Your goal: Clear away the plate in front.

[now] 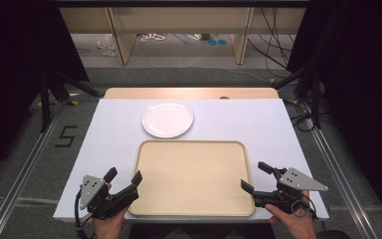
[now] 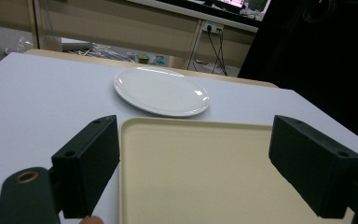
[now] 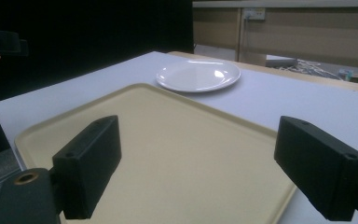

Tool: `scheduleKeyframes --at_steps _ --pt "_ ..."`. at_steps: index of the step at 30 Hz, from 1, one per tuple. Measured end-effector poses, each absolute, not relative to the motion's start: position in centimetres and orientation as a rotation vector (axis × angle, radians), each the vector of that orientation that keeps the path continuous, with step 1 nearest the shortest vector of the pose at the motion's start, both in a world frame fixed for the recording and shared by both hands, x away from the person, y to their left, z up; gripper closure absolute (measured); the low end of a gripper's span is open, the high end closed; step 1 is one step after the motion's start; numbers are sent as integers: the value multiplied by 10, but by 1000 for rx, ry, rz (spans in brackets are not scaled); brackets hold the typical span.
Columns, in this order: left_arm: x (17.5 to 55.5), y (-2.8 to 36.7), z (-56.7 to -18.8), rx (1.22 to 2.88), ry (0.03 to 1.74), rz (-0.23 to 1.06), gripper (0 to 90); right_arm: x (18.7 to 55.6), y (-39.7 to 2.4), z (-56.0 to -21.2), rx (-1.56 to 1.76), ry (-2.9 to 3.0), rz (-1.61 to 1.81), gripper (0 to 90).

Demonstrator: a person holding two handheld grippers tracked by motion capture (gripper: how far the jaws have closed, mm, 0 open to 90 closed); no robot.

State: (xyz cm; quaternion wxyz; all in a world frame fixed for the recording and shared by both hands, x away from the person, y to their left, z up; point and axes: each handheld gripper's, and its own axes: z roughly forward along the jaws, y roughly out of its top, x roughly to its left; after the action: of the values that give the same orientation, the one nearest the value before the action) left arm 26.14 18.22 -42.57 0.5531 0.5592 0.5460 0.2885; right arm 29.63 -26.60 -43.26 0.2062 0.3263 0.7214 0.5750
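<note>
Tray: a shallow beige rectangular plastic tray (image 1: 191, 177) lies low in the centre of the high view on the white table (image 1: 104, 129). A round white ceramic plate (image 1: 167, 118) sits just above it, seemingly apart. Left gripper (image 1: 124, 178) and right gripper (image 1: 252, 176) flank the tray's lower corners, jaws spread, gripping nothing.

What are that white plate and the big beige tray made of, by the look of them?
The white plate looks like glazed ceramic, or perhaps glossy melamine: sharp bright highlights sit on its rim. The beige tray looks like moulded plastic with a matte finish: even colour, a rounded raised lip, and only a dull, soft sheen.
</note>
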Motion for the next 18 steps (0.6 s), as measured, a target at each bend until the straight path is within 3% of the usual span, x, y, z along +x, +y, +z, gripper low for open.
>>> scheduleKeyframes --at_steps 8,12,18 --pt "266 177 -427 1321 1296 663 159 297 -265 -434 914 1993 1610 157" --pt "274 173 -425 1279 1292 567 161 296 -266 -434 918 2014 1574 158" --pt "286 167 -415 1301 1313 579 161 296 -266 -434 925 2006 1593 159"
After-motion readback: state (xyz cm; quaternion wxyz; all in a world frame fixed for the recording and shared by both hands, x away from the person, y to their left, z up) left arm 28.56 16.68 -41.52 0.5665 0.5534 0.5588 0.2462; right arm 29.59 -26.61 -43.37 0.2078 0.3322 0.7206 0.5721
